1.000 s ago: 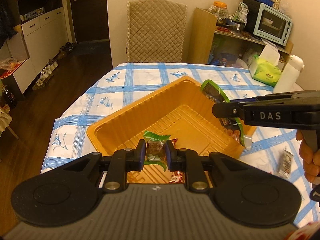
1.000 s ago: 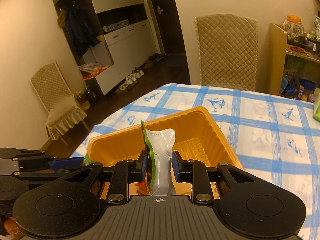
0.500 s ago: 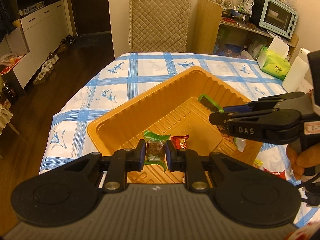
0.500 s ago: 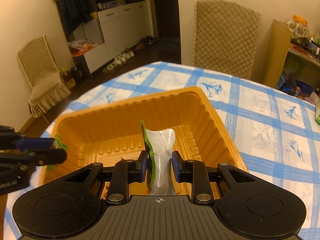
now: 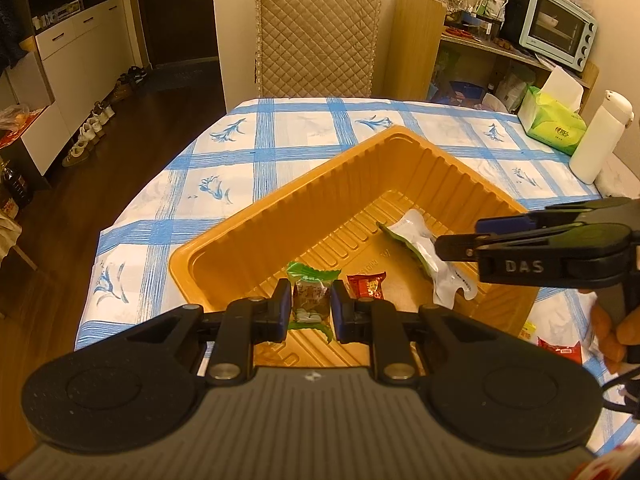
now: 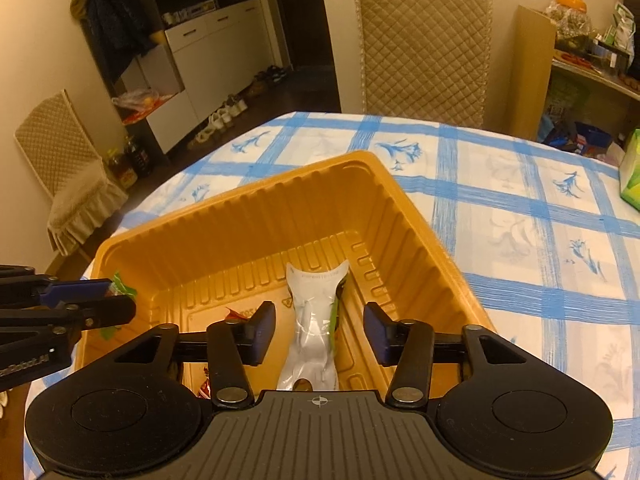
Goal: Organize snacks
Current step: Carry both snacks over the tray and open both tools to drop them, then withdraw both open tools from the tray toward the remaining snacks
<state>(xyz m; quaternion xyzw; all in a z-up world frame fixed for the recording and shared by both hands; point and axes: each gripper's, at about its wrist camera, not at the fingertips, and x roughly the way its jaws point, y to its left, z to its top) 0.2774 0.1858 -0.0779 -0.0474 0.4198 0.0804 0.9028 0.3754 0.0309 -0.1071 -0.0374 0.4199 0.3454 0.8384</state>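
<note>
An orange plastic tray (image 5: 280,216) (image 6: 224,216) sits on the blue-checked tablecloth. My left gripper (image 5: 310,306) is shut on a green-wrapped candy (image 5: 310,294) and holds it over the tray's near corner. My right gripper (image 6: 320,330) is open above the tray; a silver and green snack pouch (image 6: 314,320) (image 5: 424,248) lies on the tray floor between its fingers, free of them. A red candy (image 5: 366,284) lies on the tray floor beside the left gripper. In the right wrist view the left gripper (image 6: 96,300) shows at the tray's left rim.
Loose red snack packets (image 5: 560,350) lie on the cloth right of the tray. A green tissue box (image 5: 556,124) and a white bottle (image 5: 600,136) stand at the table's far right. A quilted chair (image 5: 316,28) stands behind the table.
My right gripper moved over the tray, opened and let go of the silver and green pouch, which now lies flat on the tray floor. My left gripper still holds the green candy.
</note>
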